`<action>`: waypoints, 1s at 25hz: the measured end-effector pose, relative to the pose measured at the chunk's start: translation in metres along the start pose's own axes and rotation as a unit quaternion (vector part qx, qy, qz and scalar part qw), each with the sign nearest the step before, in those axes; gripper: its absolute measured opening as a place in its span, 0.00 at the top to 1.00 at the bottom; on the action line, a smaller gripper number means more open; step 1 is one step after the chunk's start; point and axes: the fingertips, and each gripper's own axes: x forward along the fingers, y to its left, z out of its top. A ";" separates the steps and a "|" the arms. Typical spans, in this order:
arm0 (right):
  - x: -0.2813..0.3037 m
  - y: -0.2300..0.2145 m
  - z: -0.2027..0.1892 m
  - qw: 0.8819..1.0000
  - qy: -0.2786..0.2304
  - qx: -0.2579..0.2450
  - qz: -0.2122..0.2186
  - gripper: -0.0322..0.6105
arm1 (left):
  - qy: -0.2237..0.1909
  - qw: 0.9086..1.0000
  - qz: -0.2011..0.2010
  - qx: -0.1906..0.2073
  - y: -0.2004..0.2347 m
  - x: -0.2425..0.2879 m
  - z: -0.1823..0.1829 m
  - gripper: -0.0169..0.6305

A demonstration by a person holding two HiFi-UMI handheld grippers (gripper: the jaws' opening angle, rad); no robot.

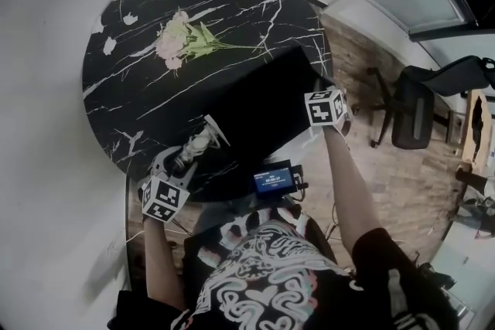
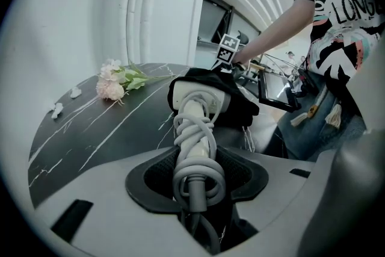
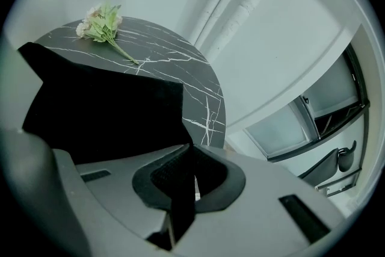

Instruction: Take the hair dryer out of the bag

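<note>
Left gripper view: hair dryer (image 2: pixel 195 106) partly in bag (image 2: pixel 243 108) | left tongs (image 2: pixel 194 173) grip it | right tongs (image 3: pixel 180 185) pinch bag

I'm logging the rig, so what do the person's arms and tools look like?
The left tool and right tool are light grey with dark textured pads. Each carries a white cube of black square markers. The arms show short black sleeves of a white-patterned shirt.

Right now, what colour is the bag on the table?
The bag is black; the right gripper view shows it best.
</note>
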 end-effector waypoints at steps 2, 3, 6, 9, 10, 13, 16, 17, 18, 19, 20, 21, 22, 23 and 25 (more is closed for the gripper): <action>0.002 -0.002 0.000 1.000 0.000 0.002 0.000 0.91 | 0.002 1.000 -0.001 0.000 0.001 -0.002 -0.002 0.68; 0.002 -0.002 0.001 1.000 0.000 0.003 0.000 0.91 | 0.003 1.000 -0.001 0.000 0.001 -0.003 -0.003 0.68; 0.006 -0.003 -0.001 1.000 0.003 0.004 0.001 0.91 | 0.009 1.000 0.001 0.000 0.002 -0.004 -0.007 0.68; 0.008 -0.001 -0.002 1.000 0.007 0.006 0.003 0.91 | 0.016 1.000 0.005 0.000 0.003 -0.008 -0.014 0.68; 0.008 0.000 -0.002 1.000 0.008 0.008 0.005 0.91 | 0.017 1.000 0.005 -0.002 0.003 -0.009 -0.016 0.68; 0.011 0.001 -0.004 1.000 0.011 0.009 0.012 0.91 | 0.022 1.000 0.004 -0.006 0.003 -0.012 -0.019 0.68; 0.012 0.001 -0.007 1.000 0.017 0.010 0.018 0.91 | 0.025 1.000 0.003 -0.006 0.003 -0.014 -0.020 0.68; 0.012 0.000 -0.007 1.000 0.019 0.011 0.019 0.91 | 0.026 1.000 0.003 -0.007 0.004 -0.014 -0.020 0.68; 0.013 0.000 -0.008 0.999 0.021 0.013 0.021 0.91 | 0.027 1.000 0.004 -0.007 0.004 -0.015 -0.020 0.68; 0.013 0.001 -0.009 0.999 0.024 0.015 0.023 0.91 | 0.030 1.000 0.004 -0.007 0.004 -0.014 -0.021 0.68; 0.013 0.001 -0.009 0.999 0.026 0.018 0.026 0.91 | 0.034 0.999 0.004 -0.008 0.004 -0.013 -0.023 0.68; 0.012 0.001 -0.010 0.999 0.027 0.020 0.030 0.90 | 0.041 0.999 0.002 -0.009 0.003 -0.011 -0.025 0.68; 0.010 0.001 -0.009 0.999 0.025 0.022 0.035 0.90 | 0.047 0.999 0.000 -0.013 0.002 -0.009 -0.027 0.67; 0.008 0.001 -0.009 0.999 0.022 0.022 0.038 0.88 | 0.050 0.999 -0.002 -0.019 0.002 -0.007 -0.029 0.67; 0.003 -0.001 -0.008 0.999 0.016 0.025 0.040 0.84 | 0.043 0.999 0.005 -0.032 0.003 -0.007 -0.028 0.67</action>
